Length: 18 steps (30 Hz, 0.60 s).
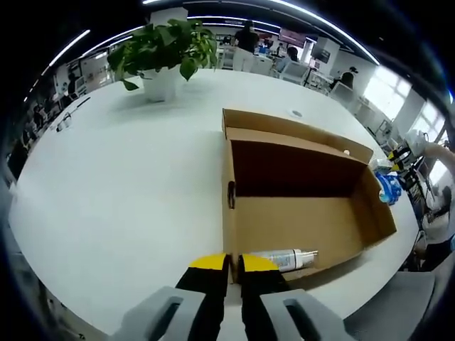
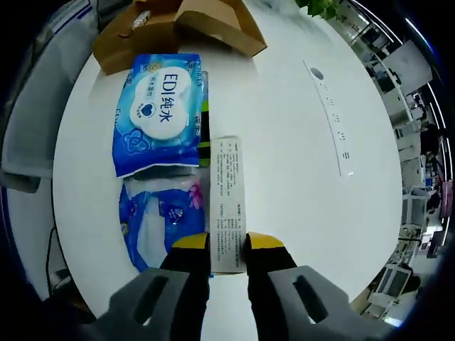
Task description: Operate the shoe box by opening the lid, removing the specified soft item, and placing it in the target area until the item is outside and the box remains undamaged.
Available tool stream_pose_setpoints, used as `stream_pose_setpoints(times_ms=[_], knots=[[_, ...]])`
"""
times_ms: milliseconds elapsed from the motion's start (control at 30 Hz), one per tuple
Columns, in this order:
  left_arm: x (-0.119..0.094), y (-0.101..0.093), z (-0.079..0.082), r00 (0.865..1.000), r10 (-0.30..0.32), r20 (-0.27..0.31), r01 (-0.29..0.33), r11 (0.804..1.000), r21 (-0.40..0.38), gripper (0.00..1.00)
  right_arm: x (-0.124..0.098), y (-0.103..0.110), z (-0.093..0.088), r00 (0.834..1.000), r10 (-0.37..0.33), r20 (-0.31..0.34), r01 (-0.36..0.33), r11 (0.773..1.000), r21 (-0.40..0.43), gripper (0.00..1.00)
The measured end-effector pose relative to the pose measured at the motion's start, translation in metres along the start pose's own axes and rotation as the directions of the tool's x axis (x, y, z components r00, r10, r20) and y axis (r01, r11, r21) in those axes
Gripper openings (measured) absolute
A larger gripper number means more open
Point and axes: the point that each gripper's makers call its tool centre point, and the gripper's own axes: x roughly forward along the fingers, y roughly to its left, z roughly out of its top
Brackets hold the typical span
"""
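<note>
Left claw (image 1: 233, 264) pinching the shoe box (image 1: 298, 202) wall beside a bottle (image 1: 286, 258); right claw (image 2: 227, 241) pinching a slim carton (image 2: 227, 202).

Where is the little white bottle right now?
In the left gripper view the white bottle lies on its side inside the open cardboard box, against the box wall nearest the left gripper.

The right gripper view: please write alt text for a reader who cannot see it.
The right gripper, with yellow-tipped black jaws, closes around the near end of a long white printed carton lying on a white table. Beside it lie a blue-and-white wipes pack and a blue plastic pouch; an open brown cardboard box sits beyond.
</note>
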Motion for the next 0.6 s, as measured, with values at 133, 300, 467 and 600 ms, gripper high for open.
stream_pose_setpoints(times_ms=[133, 300, 467, 600], knots=[[-0.001, -0.001, 0.000, 1.000, 0.004, -0.003, -0.003, 1.000, 0.005, 0.05, 0.004, -0.002, -0.013, 0.999, 0.003, -0.036, -0.006, 0.997, -0.073, 0.16], [-0.001, -0.002, 0.000, 1.000, 0.003, -0.004, -0.003, 1.000, 0.002, 0.05, 0.009, -0.004, -0.022, 0.998, 0.012, -0.055, -0.016, 0.998, -0.064, 0.16], [-0.001, -0.003, 0.000, 1.000, 0.005, -0.008, -0.005, 1.000, 0.004, 0.05, 0.013, -0.005, -0.031, 0.997, 0.008, -0.081, -0.015, 0.997, -0.075, 0.16], [-0.001, -0.003, 0.000, 1.000, 0.005, -0.010, -0.005, 1.000, 0.007, 0.05, 0.014, -0.005, -0.032, 0.996, 0.017, -0.082, -0.022, 0.998, -0.055, 0.17]])
